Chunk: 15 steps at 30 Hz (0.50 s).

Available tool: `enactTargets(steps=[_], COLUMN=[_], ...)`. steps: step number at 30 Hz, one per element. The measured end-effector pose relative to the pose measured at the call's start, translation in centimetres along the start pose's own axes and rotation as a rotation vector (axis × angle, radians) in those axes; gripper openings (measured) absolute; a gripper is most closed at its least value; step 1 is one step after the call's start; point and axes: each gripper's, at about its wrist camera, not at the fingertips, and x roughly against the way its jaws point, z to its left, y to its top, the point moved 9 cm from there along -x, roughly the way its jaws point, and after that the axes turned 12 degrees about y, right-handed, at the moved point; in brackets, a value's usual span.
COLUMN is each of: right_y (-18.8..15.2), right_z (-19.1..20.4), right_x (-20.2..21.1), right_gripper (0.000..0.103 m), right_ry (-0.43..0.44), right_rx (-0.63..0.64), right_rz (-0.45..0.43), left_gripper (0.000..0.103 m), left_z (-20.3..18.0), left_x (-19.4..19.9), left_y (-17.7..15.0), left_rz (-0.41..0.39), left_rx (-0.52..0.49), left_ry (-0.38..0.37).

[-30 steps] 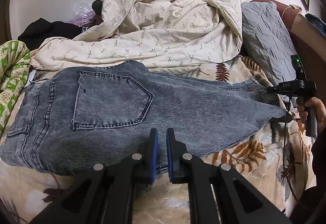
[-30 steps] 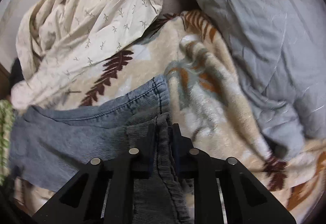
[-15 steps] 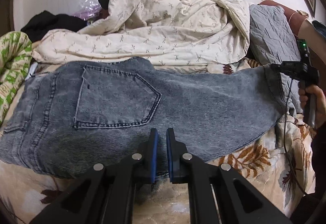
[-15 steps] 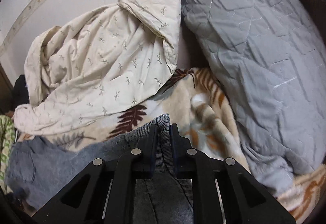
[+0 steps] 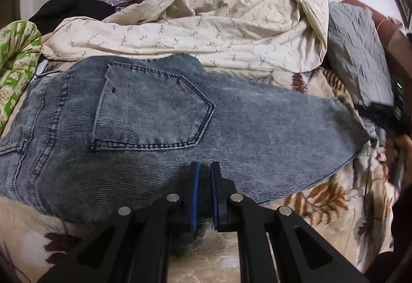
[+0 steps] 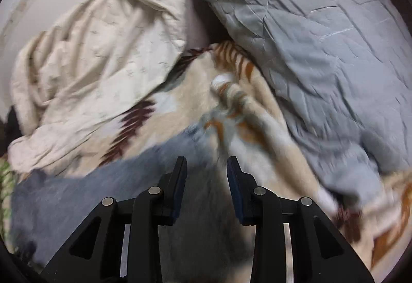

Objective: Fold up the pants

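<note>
Grey-blue jeans [image 5: 159,123] lie flat on the leaf-print blanket [image 5: 322,195], back pocket up, waistband at the left, leg end at the right. My left gripper [image 5: 204,175] is shut on the near edge of the jeans at mid-length. My right gripper [image 6: 206,167] is open and empty, just above the leg end of the jeans [image 6: 77,187], which shows blurred at the lower left. The right gripper also shows at the right edge of the left wrist view [image 5: 394,113], held in a hand.
A crumpled cream duvet [image 5: 206,23] lies behind the jeans. A grey quilted pillow [image 6: 322,51] is at the right. Green patterned fabric [image 5: 15,61] and dark clothes [image 5: 69,7] lie at the far left. A white wall is behind.
My right gripper has opened and let go of the leg end, which now lies spread on the blanket. My left gripper stays shut on the near edge.
</note>
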Motion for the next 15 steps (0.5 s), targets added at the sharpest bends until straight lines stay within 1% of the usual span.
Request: enactTargets(steps=[2, 4, 5, 6, 7, 8, 11, 12, 13, 14, 15], right_y=[-1.3, -2.8, -3.6, -4.7, -5.4, -6.2, -8.6, -8.9, -8.8, -8.5, -8.3], right_z=[0.7, 1.0, 1.0, 0.6, 0.5, -0.2, -2.0, -2.3, -2.4, -2.1, -1.9], right_x=[2.0, 4.3, 5.1, 6.0, 6.4, 6.8, 7.2, 6.9, 6.6, 6.4, 6.3], right_gripper=[0.031, 0.032, 0.038, 0.048, 0.052, 0.056, 0.057, 0.058, 0.058, 0.058, 0.058], right_ry=[0.034, 0.064, 0.095, 0.143, 0.168, 0.177, 0.182, 0.197, 0.221, 0.240, 0.246], right_rx=[-0.012, -0.057, -0.091, -0.147, -0.199, -0.244, -0.351, -0.383, -0.402, -0.402, -0.390], right_rz=[-0.001, -0.020, -0.025, -0.027, -0.034, -0.044, -0.057, -0.057, -0.059, -0.069, -0.079], left_gripper=[0.010, 0.010, 0.010, 0.010, 0.010, 0.010, 0.010, 0.010, 0.010, 0.010, 0.010], left_z=[0.2, 0.6, 0.7, 0.9, 0.9, 0.9, 0.7, 0.7, 1.0, 1.2, 1.3], left_x=[0.6, 1.2, 1.5, 1.8, 2.0, 2.1, 1.8, 1.1, -0.1, -1.1, -1.9], left_y=[0.3, 0.5, 0.6, 0.7, 0.7, 0.7, 0.4, 0.2, -0.4, -1.1, -1.7], left_rz=[-0.019, -0.035, -0.042, -0.047, -0.051, -0.053, -0.054, -0.040, 0.001, 0.047, 0.079], left_rx=[0.014, 0.029, 0.037, 0.043, 0.046, 0.043, 0.006, -0.006, -0.016, -0.020, -0.007], left_ry=[0.001, -0.003, -0.007, -0.010, -0.017, -0.023, 0.001, 0.022, 0.061, 0.082, 0.082])
